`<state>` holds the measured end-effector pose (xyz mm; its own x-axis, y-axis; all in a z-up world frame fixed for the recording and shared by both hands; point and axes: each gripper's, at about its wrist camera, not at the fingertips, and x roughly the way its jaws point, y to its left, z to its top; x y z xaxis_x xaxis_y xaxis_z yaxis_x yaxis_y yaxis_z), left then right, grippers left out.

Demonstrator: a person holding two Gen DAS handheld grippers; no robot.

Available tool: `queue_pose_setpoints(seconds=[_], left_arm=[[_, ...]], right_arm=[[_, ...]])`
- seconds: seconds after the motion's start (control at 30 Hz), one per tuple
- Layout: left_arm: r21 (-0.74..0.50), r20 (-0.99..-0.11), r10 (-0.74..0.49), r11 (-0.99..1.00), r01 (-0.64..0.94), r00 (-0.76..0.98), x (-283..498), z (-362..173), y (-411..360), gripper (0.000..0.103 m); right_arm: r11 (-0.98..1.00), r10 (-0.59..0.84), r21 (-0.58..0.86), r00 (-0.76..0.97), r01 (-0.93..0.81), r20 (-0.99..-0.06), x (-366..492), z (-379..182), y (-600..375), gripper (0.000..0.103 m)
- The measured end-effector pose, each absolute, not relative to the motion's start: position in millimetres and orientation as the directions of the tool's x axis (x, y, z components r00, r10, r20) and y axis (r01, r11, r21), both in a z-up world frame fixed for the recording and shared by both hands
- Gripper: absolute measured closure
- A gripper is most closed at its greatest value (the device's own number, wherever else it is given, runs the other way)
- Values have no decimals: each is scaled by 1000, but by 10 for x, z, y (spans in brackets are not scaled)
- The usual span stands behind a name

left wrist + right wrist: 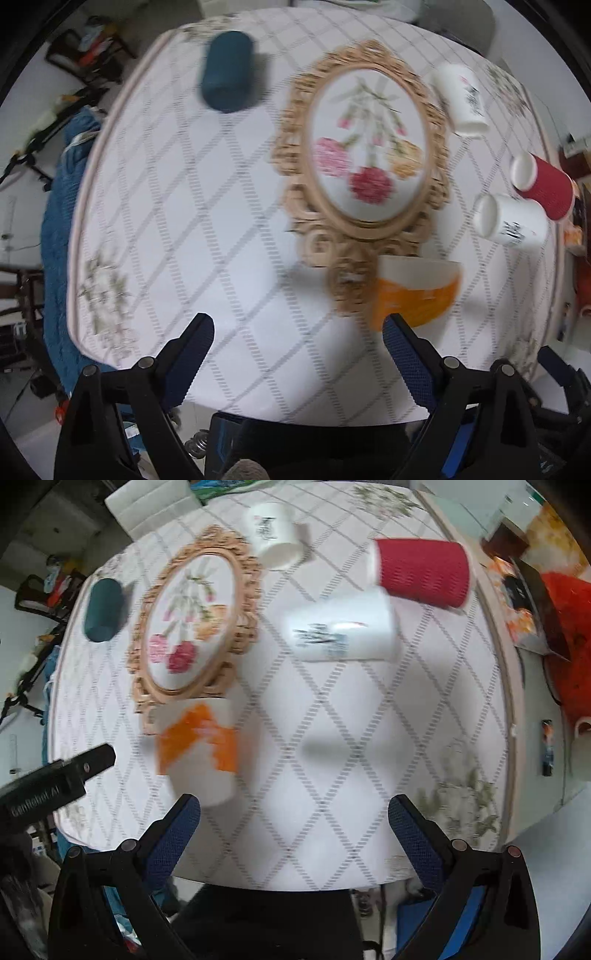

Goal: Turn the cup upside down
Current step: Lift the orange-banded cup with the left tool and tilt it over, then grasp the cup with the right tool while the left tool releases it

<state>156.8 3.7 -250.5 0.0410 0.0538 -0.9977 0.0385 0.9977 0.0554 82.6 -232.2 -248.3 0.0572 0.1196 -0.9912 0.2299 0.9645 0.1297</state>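
Several cups stand upside down on the quilted tablecloth (207, 236): an orange-and-white cup (415, 291) (197, 749), a white cup with dark print (511, 221) (341, 627), a red ribbed cup (543, 184) (421, 572), a second white printed cup (461, 98) (275, 533) and a dark teal cup (227, 70) (103, 609). My left gripper (297, 336) is open and empty, above the table's near edge, just left of the orange cup. My right gripper (293, 816) is open and empty, just right of the orange cup.
An oval floral picture in an ornate tan frame (369, 155) (195, 616) lies flat mid-table. The left gripper's body (55, 782) shows at the left of the right wrist view. Red items (569, 635) and clutter sit beyond the table's right edge. A blue cloth (62, 229) hangs on the left.
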Motion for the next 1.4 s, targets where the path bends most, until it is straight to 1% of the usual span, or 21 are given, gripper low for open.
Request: queue_pose_setpoints(seconds=[0.2, 0.37, 0.47, 0.5, 0.57, 0.63, 0.7, 0.77, 0.83, 0.9, 1.03, 1.2, 1.4], left_arm=[[85, -995, 86, 996, -27, 56, 1458, -2495, 459, 10], [110, -990, 114, 993, -46, 87, 1400, -2465, 649, 10], [130, -985, 133, 991, -39, 110, 1359, -2467, 711, 10], [140, -983, 143, 990, -32, 117, 1349, -2484, 721, 10], [168, -978, 169, 986, -19, 125, 1329, -2547, 734, 9], [172, -978, 173, 985, -13, 118, 1312, -2644, 737, 9], [148, -985, 148, 989, -9, 91, 1302, -2757, 727, 10], [143, -987, 143, 990, -2, 72, 1296, -2862, 698, 10], [138, -989, 137, 990, 13, 57, 1291, -2967, 653, 10], [129, -991, 128, 991, 21, 43, 1289, -3061, 618, 10], [109, -994, 108, 994, 27, 17, 1303, -3239, 583, 9], [110, -994, 110, 994, 6, -5, 1332, -3370, 643, 9], [113, -993, 112, 993, -32, -21, 1381, -3452, 796, 9]], right_arm=[[975, 121, 130, 59, 179, -991, 907, -2486, -1882, 0], [987, 105, 111, 58, 117, -993, 941, -2421, -1660, 0], [999, 35, 34, 94, -6, -995, 998, -2286, -1555, 0], [997, -1, -10, 121, -78, -993, 1036, -2234, -1512, 0], [948, -103, -158, 203, -277, -974, 1094, -2102, -1365, 0], [796, -200, -333, 299, -506, -933, 1099, -2042, -1166, 0], [582, -272, -461, 374, -669, -887, 1036, -2096, -990, 0], [322, -315, -530, 439, -785, -842, 915, -2249, -855, 0], [46, -320, -548, 508, -835, -800, 742, -2461, -764, 0], [-195, -299, -512, 548, -837, -781, 573, -2671, -736, 0], [-515, -244, -411, 588, -752, -771, 354, -3003, -730, 1], [-752, -161, -308, 616, -583, -771, 184, -3315, -812, 1], [-894, -68, -232, 628, -384, -776, 109, -3519, -910, 2]])
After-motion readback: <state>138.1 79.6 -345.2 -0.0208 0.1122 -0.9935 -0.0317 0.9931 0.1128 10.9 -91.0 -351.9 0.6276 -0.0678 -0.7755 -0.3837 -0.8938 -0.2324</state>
